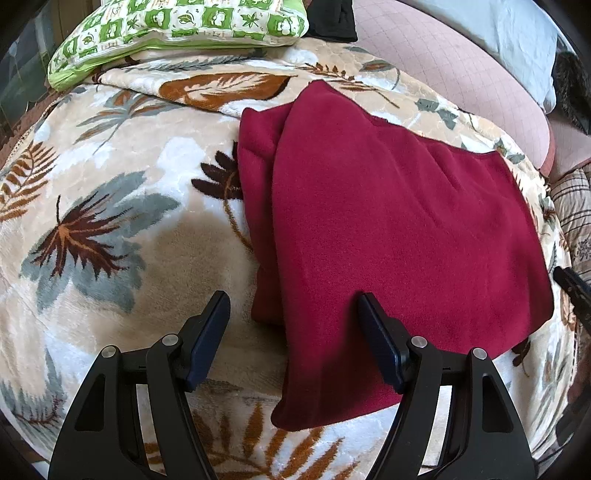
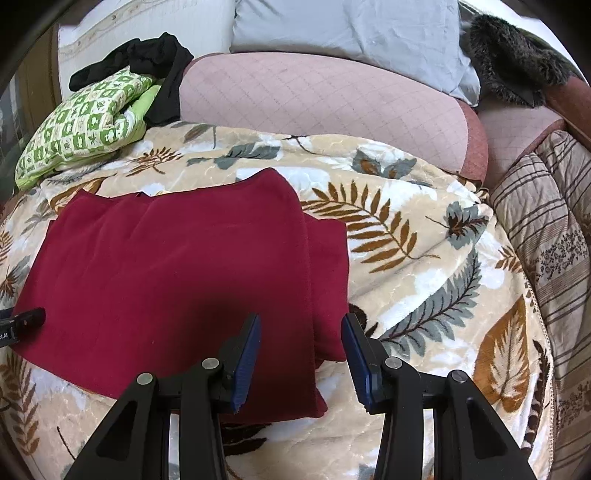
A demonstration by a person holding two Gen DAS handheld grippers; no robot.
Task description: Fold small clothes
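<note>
A dark red garment (image 1: 399, 229) lies folded flat on a leaf-patterned blanket (image 1: 110, 221); a narrower folded layer sticks out along one side. My left gripper (image 1: 293, 306) is open and empty, hovering over the garment's near left edge. In the right wrist view the same red garment (image 2: 166, 277) lies at left and centre. My right gripper (image 2: 301, 326) is open and empty over the garment's near right edge, where the lower layer (image 2: 328, 280) shows. Each gripper's tip shows at the edge of the other's view: the right gripper (image 1: 572, 288) and the left gripper (image 2: 26, 319).
A green patterned pillow (image 1: 177, 29) and a black garment (image 2: 155, 62) lie at the far left. A pink quilted cushion (image 2: 314, 107), a pale blue pillow (image 2: 351, 29) and a dark fur piece (image 2: 517, 59) lie behind. A striped quilt (image 2: 554, 240) lies at right.
</note>
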